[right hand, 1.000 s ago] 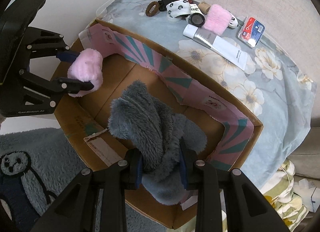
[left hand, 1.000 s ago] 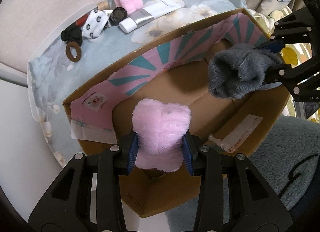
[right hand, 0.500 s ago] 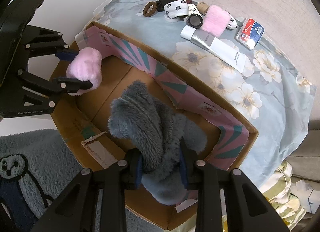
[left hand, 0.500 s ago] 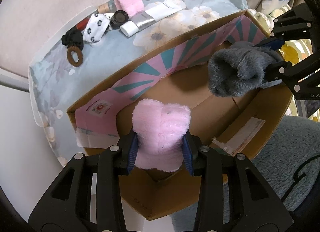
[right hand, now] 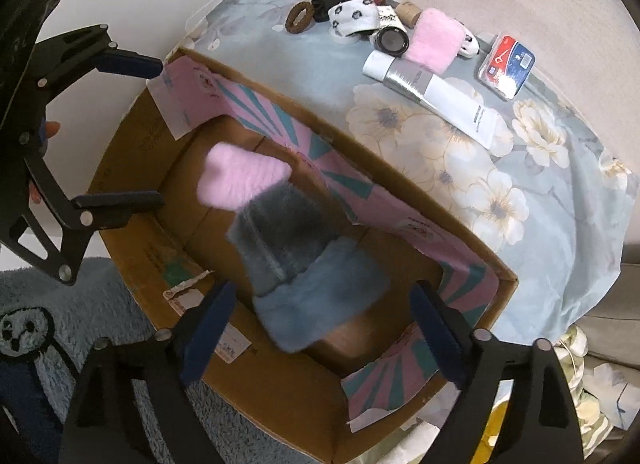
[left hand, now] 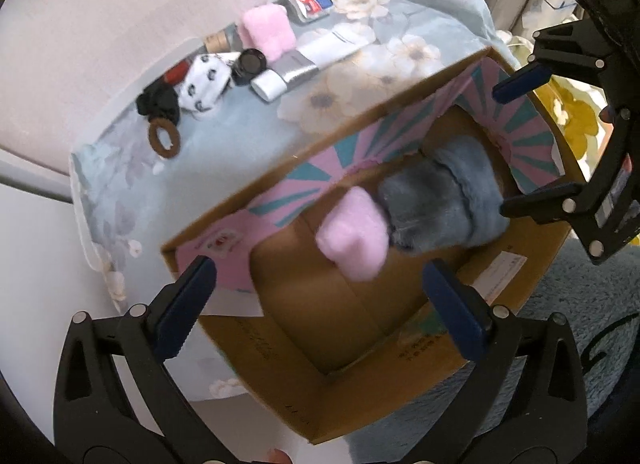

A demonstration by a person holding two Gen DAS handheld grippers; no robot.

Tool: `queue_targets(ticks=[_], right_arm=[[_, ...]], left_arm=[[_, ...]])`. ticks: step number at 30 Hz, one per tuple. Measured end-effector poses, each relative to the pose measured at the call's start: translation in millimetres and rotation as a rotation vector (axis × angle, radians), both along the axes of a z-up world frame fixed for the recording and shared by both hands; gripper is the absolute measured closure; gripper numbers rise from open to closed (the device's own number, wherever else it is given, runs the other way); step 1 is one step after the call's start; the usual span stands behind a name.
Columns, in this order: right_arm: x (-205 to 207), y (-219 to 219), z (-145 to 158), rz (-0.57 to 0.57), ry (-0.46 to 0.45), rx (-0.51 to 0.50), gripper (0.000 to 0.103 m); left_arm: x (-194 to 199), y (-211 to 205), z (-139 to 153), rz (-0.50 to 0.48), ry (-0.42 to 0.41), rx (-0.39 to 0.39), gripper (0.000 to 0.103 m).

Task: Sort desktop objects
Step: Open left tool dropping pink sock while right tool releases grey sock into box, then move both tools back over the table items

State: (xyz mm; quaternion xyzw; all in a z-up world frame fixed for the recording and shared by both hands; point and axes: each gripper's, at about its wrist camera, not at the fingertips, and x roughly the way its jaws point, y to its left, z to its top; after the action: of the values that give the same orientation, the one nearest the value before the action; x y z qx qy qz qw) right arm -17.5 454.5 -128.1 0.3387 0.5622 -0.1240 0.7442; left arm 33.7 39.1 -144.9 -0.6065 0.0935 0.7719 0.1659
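Observation:
Both grippers hang over an open cardboard box [left hand: 360, 114] [right hand: 132, 152] with a pink and teal lining. The jaws of my left gripper [left hand: 320, 280] [right hand: 156, 132] are opening, and its pads touch nothing. The pink fluffy sock [left hand: 354, 238] [right hand: 240, 180] is blurred and loose inside the box, below and beyond them. The jaws of my right gripper [right hand: 322, 300] [left hand: 516, 144] are opening too. The grey fluffy sock [right hand: 296, 256] [left hand: 440, 208] lies free between and under its fingers, overlapping the pink one.
On the floral cloth [right hand: 520, 168] behind the box lie a second pink fluffy piece [right hand: 434, 40], a white tube [right hand: 436, 90], a black compact [right hand: 392, 40], a white patterned sock [right hand: 354, 16], a brown hair tie [right hand: 300, 16] and a red-blue packet [right hand: 506, 64]. A fluffy rug [right hand: 60, 304] lies in front.
Both grippers went from shut to wide open. The pink sock and the grey sock left the pads and dropped into the box, where they now overlap.

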Motion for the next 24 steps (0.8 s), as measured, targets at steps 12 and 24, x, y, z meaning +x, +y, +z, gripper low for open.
queue_targets(ticks=[12,24], right_arm=[[-2,2,2,-0.155,0.019,-0.027,0.000],[-26,-18,53,-0.298,0.041,-0.147,0.000]], left_arm=[[12,-8,14,0.022,0.024,-0.002,0.000],[8,-29,50,0.187,0.104,0.047,0.000]])
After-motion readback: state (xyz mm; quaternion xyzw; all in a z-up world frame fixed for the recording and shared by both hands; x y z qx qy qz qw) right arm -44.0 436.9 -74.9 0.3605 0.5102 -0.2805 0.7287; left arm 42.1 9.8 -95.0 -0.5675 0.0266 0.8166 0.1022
